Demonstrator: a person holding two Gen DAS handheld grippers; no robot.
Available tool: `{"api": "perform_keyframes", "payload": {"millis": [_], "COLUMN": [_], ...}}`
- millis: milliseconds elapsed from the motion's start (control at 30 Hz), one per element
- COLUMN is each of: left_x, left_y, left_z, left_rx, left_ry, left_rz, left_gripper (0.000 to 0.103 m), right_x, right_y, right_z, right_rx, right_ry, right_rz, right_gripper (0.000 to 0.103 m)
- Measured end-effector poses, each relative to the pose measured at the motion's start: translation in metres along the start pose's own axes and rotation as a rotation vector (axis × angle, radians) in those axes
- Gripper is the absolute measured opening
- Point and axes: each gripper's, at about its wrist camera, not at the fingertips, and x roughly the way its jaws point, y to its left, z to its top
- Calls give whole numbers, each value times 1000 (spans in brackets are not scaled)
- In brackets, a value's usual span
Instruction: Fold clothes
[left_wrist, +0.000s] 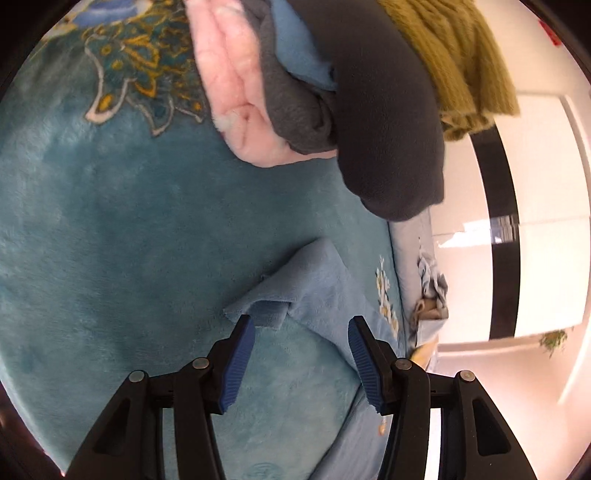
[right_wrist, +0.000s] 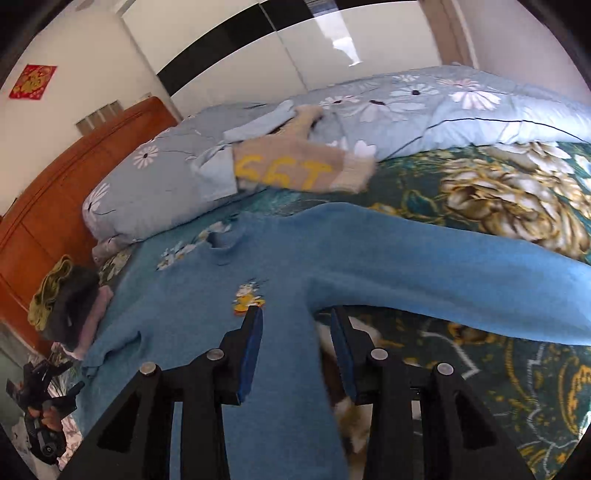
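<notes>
My left gripper (left_wrist: 301, 325) hovers with its blue fingers spread apart and nothing between them, just above a cuff (left_wrist: 295, 288) of the blue sweater (right_wrist: 229, 317), which lies on the teal floral blanket (left_wrist: 110, 221) covering the bed. The cuff end is slightly turned up and sits just ahead of my fingertips; I cannot tell whether either one touches it. Beyond it, near the top of the left view, is a stack of folded clothes: a pink piece (left_wrist: 236, 81) at the bottom, a dark grey one (left_wrist: 388, 110) with a strip of light blue showing in its fold, and an olive knit (left_wrist: 461, 55) behind. My right gripper (right_wrist: 297, 314) is also unclenched, its fingers straddling the side of the sweater's body just where the other sleeve (right_wrist: 443, 266) branches off and stretches away to the right across the blanket. The sweater lies flat, front up, with a small yellow duck patch (right_wrist: 247, 299) on the chest just ahead of my right fingers. Farther back, a beige sweater with yellow numbers (right_wrist: 295, 170) rests on a pale blue flowered quilt (right_wrist: 443, 107) bunched along the bed, with the wooden headboard (right_wrist: 74, 173) at left.
</notes>
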Motion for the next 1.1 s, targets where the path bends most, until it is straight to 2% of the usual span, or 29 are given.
{"api": "perform_keyframes", "payload": {"millis": [33, 133, 200, 333, 400, 433, 500, 567, 633, 733, 833, 867, 933, 967, 1000, 1100], "left_x": [0, 6, 10, 18, 19, 20, 22, 23, 22, 15, -4, -14, -22, -18, -9, 8], "left_y": [2, 16, 26, 43, 46, 47, 49, 53, 47, 15, -39, -60, -77, -72, -58, -7], "left_z": [0, 7, 12, 13, 11, 10, 7, 2, -2, -7, -19, -30, -52, -58, -60, -56], "left_rx": [-31, -172, -266, -427, -472, -482, -502, -516, -455, -262, 45, 199, 364, 363, 322, 162], "left_ry": [-7, -17, -24, -24, -24, -23, -20, -31, -54, -108, -196, -257, -299, -278, -238, -189], "left_rz": [8, -41, -74, -86, -55, -42, -20, -14, 9, 39, -63, -64, -5, 25, 61, 156], "left_gripper": [56, 56, 56, 52, 33, 28, 11, 4, 3, 3, 2, 2, 3, 3, 3, 3], "right_x": [6, 24, 33, 46, 49, 49, 50, 51, 52, 54, 54, 54, 54, 55, 57, 61], "right_y": [9, 29, 35, 40, 42, 42, 42, 42, 42, 42, 41, 41, 39, 38, 37, 33], "right_z": [0, -5, -10, -18, -20, -20, -21, -22, -22, -22, -23, -23, -24, -25, -26, -29], "right_rx": [-21, -76, -89, -93, -94, -96, -97, -94, -97, -98, -95, -94, -96, -94, -91, -72], "right_ry": [11, 51, 84, 125, 141, 144, 148, 152, 156, 161, 164, 164, 167, 170, 175, 198], "right_rz": [9, 35, 52, 62, 65, 64, 66, 73, 74, 76, 81, 83, 85, 83, 80, 84], "right_gripper": [39, 39, 39, 39, 39, 39, 39, 39, 39, 39, 39, 39, 39, 39, 39, 39]}}
